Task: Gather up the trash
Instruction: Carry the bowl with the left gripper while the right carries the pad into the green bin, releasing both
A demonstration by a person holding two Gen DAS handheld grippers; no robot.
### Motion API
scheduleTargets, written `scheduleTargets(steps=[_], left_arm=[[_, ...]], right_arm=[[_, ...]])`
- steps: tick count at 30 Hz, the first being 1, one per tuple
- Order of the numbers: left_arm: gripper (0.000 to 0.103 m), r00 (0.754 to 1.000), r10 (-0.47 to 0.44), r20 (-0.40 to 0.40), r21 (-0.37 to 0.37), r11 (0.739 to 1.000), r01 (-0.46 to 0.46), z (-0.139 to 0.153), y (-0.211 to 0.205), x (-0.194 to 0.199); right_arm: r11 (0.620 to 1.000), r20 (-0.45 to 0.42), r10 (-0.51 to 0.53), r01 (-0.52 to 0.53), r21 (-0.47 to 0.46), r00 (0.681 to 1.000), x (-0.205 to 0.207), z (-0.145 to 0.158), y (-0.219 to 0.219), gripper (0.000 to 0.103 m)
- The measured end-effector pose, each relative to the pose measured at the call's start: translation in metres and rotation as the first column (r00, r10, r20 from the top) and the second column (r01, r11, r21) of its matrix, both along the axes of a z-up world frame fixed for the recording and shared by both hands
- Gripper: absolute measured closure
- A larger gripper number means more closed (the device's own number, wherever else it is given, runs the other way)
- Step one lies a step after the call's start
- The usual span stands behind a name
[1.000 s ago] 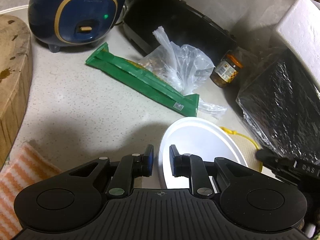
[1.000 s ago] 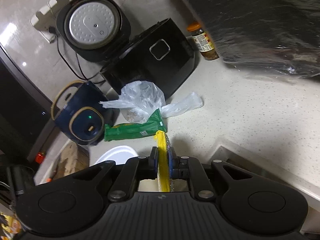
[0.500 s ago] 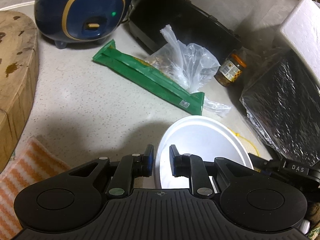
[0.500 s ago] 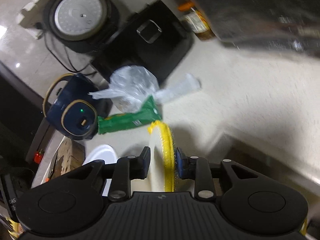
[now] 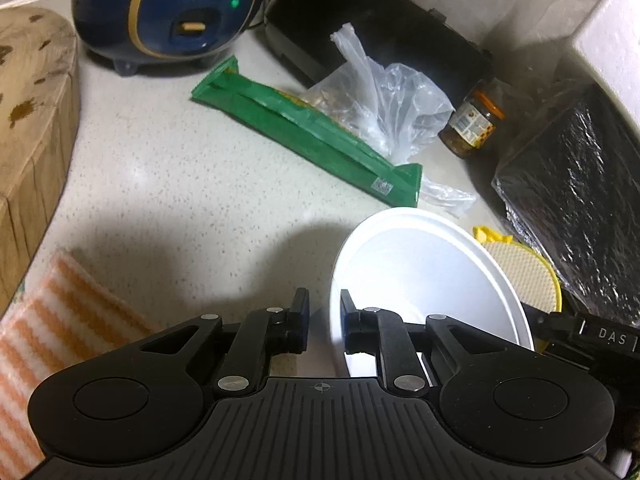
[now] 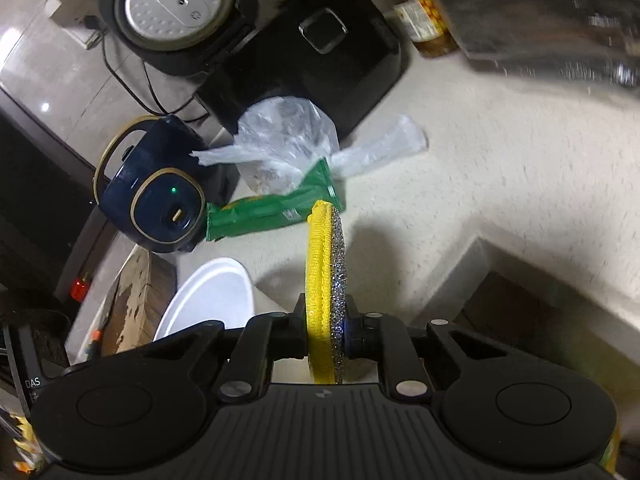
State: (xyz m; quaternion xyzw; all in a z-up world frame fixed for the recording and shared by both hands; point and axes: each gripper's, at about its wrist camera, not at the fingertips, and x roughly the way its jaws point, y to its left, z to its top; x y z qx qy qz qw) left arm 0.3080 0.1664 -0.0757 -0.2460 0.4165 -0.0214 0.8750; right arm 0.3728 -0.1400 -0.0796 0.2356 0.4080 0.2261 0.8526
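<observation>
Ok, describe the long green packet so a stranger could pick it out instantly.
Find the round navy-blue cooker with gold trim at the back of the speckled counter. The long flat green plastic packet lies diagonally in front of it, against a crumpled clear plastic bag. Nothing else is green.

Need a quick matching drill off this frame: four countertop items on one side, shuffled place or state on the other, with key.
Items:
1. yellow scrub pad
2. white plate
3. green wrapper
4. glass jar

Place or state:
A. lying flat on the counter in front of the clear plastic bag
B. clamped edge-on by the right gripper
C. standing upright beside the black appliance
D. rim between the fingers of the left gripper

Pairs: 1-B, 2-D, 3-A, 4-C
</observation>
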Motion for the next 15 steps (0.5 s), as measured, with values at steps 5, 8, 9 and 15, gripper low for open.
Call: scheduleTargets(steps=[5,8,9,15], left_arm=[[0.086,1.0,0.024,0.006,-0.109,0.994,-0.023,-0.002,0.01,-0.003],[0.086,0.998,0.041,0.055,-0.124,0.992,-0.034,0.005,0.016,-0.009],[0.086,0.997,0.042,0.069,-0.128,0.991,-0.033,0.008,0.018,-0.01],[0.087,0.994,-0.007,0.108,-0.153,0.988,0.024,0.018,0.021,-0.014]], right_arm=[[0.999,0.027,-0.028,0.029,-0.018,0.999,-0.01,0.008,0.003,0.089],[0.998,0.042,-0.054,0.055,-0.02,0.998,-0.019,0.013,0.0,0.089],[0.997,0.046,-0.069,0.07,-0.021,0.997,-0.023,0.014,-0.002,0.089],[0.978,0.073,-0.204,0.206,-0.027,0.976,-0.056,0.023,-0.019,0.089]])
